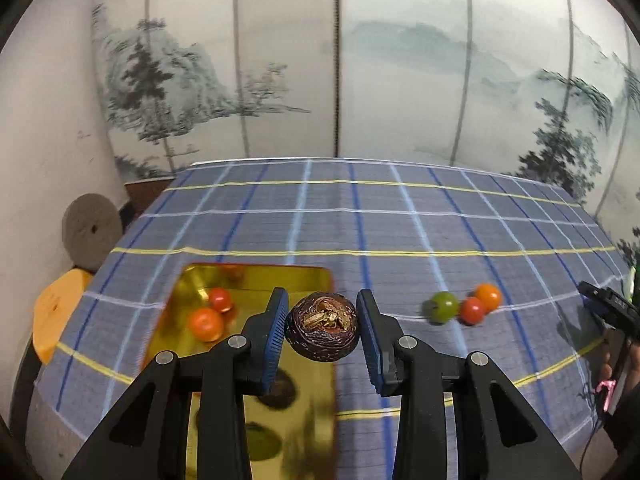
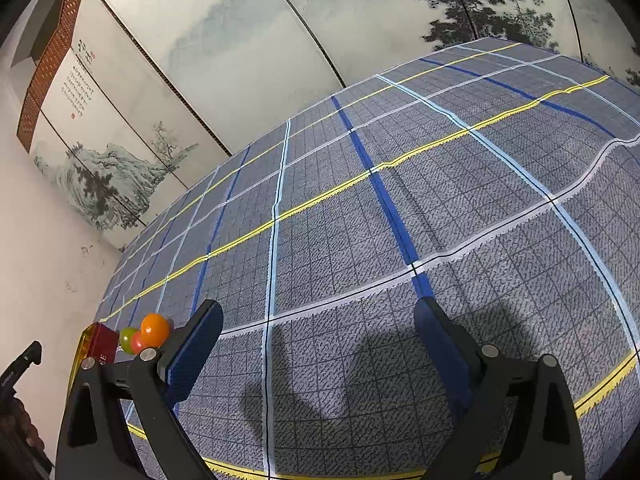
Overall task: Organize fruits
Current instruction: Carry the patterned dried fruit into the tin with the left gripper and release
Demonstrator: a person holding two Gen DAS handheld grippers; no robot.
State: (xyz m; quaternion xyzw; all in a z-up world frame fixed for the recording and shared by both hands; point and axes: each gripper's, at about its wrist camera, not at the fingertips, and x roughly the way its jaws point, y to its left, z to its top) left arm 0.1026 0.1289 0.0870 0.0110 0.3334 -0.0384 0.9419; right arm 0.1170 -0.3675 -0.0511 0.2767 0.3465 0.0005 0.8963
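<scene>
My left gripper (image 1: 322, 326) holds a dark purple-brown round fruit (image 1: 322, 332) between its blue pads, just above the right edge of a gold tray (image 1: 256, 280). The left pad touches it; a small gap shows on the right. Two red-orange tomatoes (image 1: 206, 322) lie in the tray. A green (image 1: 442, 307), a red (image 1: 472, 310) and an orange (image 1: 489, 297) small fruit sit together on the checked cloth to the right. My right gripper (image 2: 316, 344) is open and empty over bare cloth; the same three fruits (image 2: 154, 330) and the tray's corner (image 2: 102, 342) show at its far left.
The table carries a blue-grey checked cloth (image 1: 360, 220). A painted folding screen (image 1: 336, 60) stands behind it. A grey disc (image 1: 92, 232) and an orange disc (image 1: 56, 312) lie off the table's left edge. The right gripper (image 1: 608, 312) shows at the left view's right edge.
</scene>
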